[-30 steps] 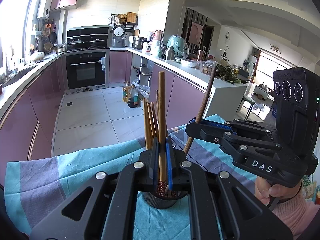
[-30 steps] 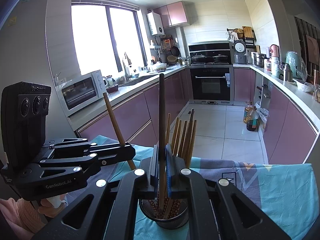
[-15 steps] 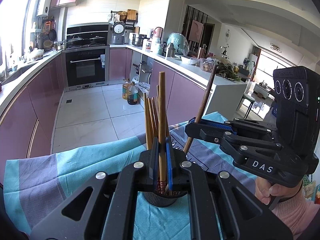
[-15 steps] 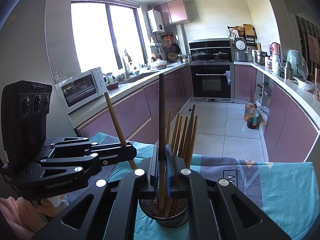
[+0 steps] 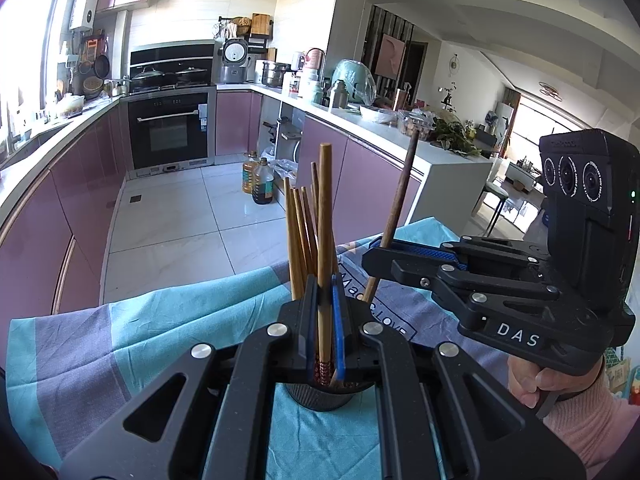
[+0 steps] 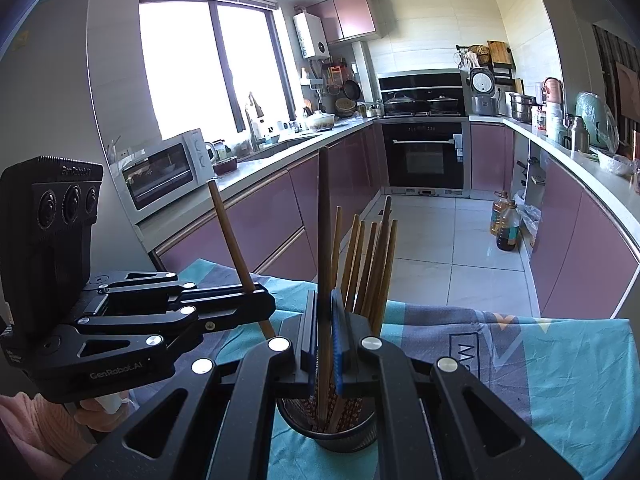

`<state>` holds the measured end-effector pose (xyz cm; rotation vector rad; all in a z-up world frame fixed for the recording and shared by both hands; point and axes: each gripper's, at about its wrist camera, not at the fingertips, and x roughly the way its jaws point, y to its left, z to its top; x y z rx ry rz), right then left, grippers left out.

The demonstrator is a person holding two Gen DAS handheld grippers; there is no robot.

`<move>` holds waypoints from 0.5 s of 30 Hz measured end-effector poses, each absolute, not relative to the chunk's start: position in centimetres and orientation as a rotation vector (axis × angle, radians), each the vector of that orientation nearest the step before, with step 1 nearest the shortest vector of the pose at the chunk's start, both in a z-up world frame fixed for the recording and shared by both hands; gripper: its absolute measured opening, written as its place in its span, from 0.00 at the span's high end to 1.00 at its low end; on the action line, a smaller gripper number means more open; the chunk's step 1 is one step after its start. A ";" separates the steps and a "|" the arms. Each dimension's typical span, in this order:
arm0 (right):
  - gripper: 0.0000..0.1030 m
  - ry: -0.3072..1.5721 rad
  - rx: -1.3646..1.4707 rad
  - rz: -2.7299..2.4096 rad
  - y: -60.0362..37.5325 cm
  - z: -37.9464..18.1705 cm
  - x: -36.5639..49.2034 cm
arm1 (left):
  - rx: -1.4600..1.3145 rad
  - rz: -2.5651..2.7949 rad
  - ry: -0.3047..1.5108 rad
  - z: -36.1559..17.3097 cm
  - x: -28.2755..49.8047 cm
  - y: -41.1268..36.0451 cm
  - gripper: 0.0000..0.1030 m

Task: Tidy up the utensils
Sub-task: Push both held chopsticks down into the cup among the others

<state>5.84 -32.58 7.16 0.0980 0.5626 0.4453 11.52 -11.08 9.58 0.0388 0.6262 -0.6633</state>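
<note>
Wooden chopsticks (image 5: 325, 248) stand upright in a round mesh holder (image 6: 340, 436)

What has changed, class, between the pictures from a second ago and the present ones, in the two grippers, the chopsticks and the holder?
Nothing has visibly changed in the grips. The left gripper is still shut on a light chopstick and the right gripper on a dark chopstick, both standing over the mesh holder. Neither was let go. Only the kitchen background drifted slightly.

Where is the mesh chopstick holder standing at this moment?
The mesh holder stands on the teal and grey tablecloth, bottom centre in both wrist views, directly below the two grippers' closed fingers, with a bundle of wooden chopsticks standing upright inside it.
</note>
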 end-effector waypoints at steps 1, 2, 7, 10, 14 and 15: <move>0.95 0.564 0.100 0.446 -32.6 7.1 5.9 | 0.040 -0.662 0.628 9.6 11.5 -11.3 0.93; 0.95 0.564 0.101 0.447 -32.6 7.1 5.9 | 0.039 -0.663 0.630 9.6 11.6 -11.2 0.93; 0.95 0.565 0.101 0.448 -32.5 7.0 5.9 | 0.039 -0.664 0.636 9.4 12.0 -11.6 0.93; 0.95 0.565 0.101 0.448 -32.5 7.0 5.9 | 0.039 -0.665 0.637 9.3 12.2 -11.5 0.93; 0.95 0.566 0.102 0.447 -32.5 7.0 5.9 | 0.039 -0.664 0.638 9.3 12.2 -11.6 0.93; 0.95 0.567 0.102 0.448 -32.5 7.0 6.0 | 0.038 -0.665 0.639 9.3 12.3 -11.5 0.93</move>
